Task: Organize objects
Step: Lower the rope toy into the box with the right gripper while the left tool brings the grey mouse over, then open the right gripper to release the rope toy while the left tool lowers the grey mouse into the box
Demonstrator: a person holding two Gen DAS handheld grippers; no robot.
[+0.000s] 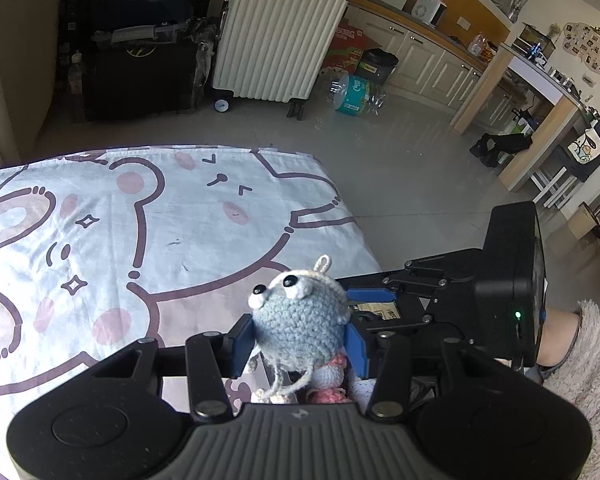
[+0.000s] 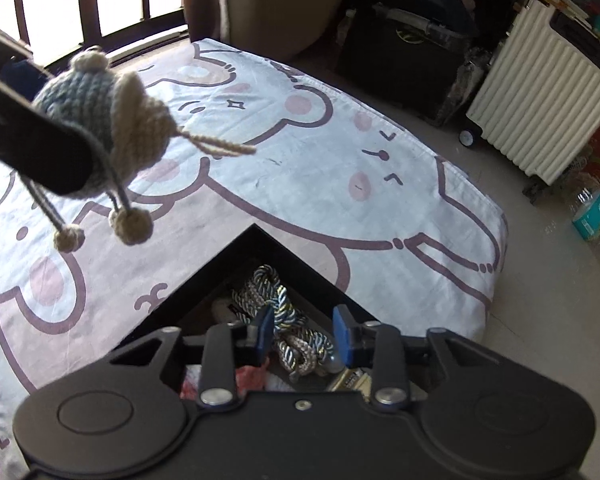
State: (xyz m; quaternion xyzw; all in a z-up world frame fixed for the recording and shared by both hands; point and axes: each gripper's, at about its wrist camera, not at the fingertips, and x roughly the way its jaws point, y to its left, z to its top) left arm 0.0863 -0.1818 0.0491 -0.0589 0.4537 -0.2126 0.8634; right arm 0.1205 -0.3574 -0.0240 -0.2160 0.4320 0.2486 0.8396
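The left gripper [image 1: 300,344] clamps a blue-grey crocheted round doll [image 1: 302,320] above the cartoon-printed bedsheet [image 1: 140,220]. The right gripper [image 2: 304,334], jaws narrow and gripping nothing, hovers over twisted cords [image 2: 276,300] inside a black box [image 2: 256,240].

Window daylight, fisheye-bent edges, slight blur
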